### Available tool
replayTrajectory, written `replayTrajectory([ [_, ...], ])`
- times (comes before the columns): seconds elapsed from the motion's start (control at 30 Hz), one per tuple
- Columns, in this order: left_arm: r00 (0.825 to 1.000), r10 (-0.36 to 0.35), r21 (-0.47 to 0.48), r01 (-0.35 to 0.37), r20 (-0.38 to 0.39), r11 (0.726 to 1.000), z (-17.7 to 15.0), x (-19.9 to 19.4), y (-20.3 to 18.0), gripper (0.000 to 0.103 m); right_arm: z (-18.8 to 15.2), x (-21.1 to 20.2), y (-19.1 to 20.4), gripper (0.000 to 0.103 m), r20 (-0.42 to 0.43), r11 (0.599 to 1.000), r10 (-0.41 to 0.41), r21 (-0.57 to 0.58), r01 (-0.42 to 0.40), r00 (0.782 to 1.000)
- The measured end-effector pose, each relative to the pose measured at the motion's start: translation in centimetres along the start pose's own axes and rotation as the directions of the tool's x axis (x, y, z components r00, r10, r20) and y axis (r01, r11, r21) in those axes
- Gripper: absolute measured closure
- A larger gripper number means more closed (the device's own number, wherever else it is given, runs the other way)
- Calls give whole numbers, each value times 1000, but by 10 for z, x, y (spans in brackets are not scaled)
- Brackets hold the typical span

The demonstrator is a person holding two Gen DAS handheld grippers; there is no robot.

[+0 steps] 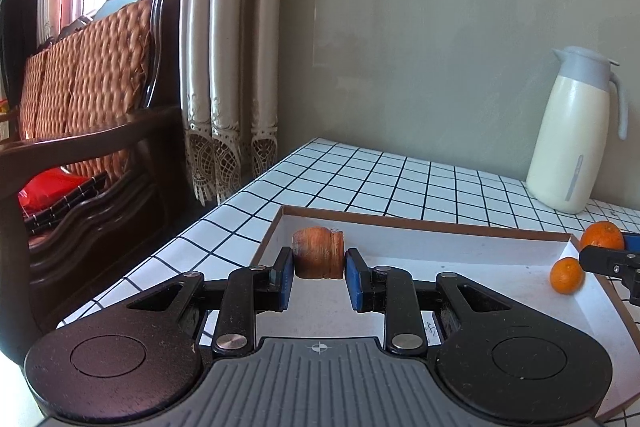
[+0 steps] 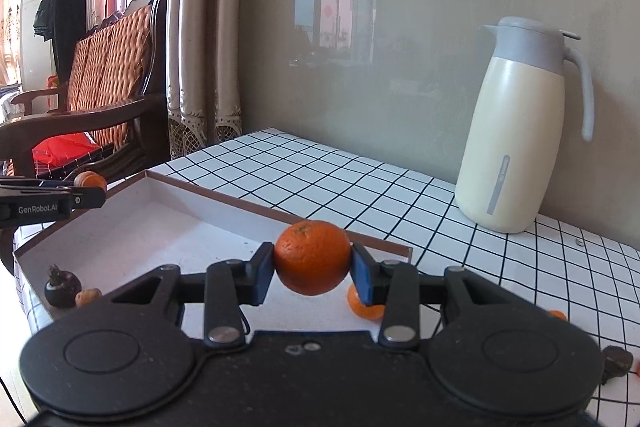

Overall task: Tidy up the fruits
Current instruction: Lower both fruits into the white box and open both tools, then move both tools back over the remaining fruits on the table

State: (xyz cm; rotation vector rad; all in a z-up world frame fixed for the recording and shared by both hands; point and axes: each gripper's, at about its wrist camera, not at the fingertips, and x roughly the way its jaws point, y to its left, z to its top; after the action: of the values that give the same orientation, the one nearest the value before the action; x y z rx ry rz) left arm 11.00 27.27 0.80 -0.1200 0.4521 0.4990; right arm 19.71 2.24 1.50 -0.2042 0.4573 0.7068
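Left wrist view: the left gripper (image 1: 319,273) pinches a wrinkled brown-orange fruit (image 1: 318,253) over the tray's (image 1: 420,225) far-left corner, the tray floor directly beneath it.

Right wrist view: the right gripper (image 2: 313,273) clamps a tangerine (image 2: 312,257) above the tray (image 2: 208,193) near its right edge, where another small tangerine (image 2: 362,307) lies just below.

The worktop (image 2: 360,187) is white with a black grid. The tray (image 2: 160,227) is white inside with a brown rim. The jug (image 2: 516,131) is cream with a grey top and handle. The orange (image 2: 312,257) is bright orange; the fingers (image 2: 366,277) are blue-padded on black.
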Motion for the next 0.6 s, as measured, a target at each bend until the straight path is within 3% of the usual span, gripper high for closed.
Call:
replayTrajectory([
  [0.27, 1000, 18, -7, -18, -2, 1000, 5, 13, -1, 75, 6, 16, -5, 68, -17, 1000, 18, -2, -18, 1000],
  [0.3, 1000, 15, -10, -15, 16, 1000, 3, 12, 0, 75, 6, 19, -5, 44, -34, 1000, 17, -19, -18, 999],
  [0.33, 999, 11, -13, -10, 35, 1000, 1, 9, 1, 65, 6, 19, -5, 5, -38, 999, -14, -46, 12, 999],
  [0.37, 999, 19, -22, -18, 49, 1000, 0, 6, 2, 16, 3, 15, -5, 7, 12, 995, -72, -63, 73, 997],
  [0.4, 997, 42, -32, -40, 70, 999, -2, 2, 2, 1, 1, 12, -7, 6, 58, 991, -114, -63, 118, 992],
  [0.43, 994, 47, -35, -44, 97, 998, -4, -1, 3, 0, 1, 12, -10, 6, 49, 991, -120, -46, 123, 992],
  [0.53, 996, 25, -35, -22, 85, 999, -3, 3, 2, 0, 0, 13, -22, 6, 49, 993, -107, 51, 105, 993],
  [0.6, 997, 7, -24, -5, 82, 1000, -4, 4, 0, 0, -2, 15, -24, 6, 34, 991, -122, 56, 120, 992],
])
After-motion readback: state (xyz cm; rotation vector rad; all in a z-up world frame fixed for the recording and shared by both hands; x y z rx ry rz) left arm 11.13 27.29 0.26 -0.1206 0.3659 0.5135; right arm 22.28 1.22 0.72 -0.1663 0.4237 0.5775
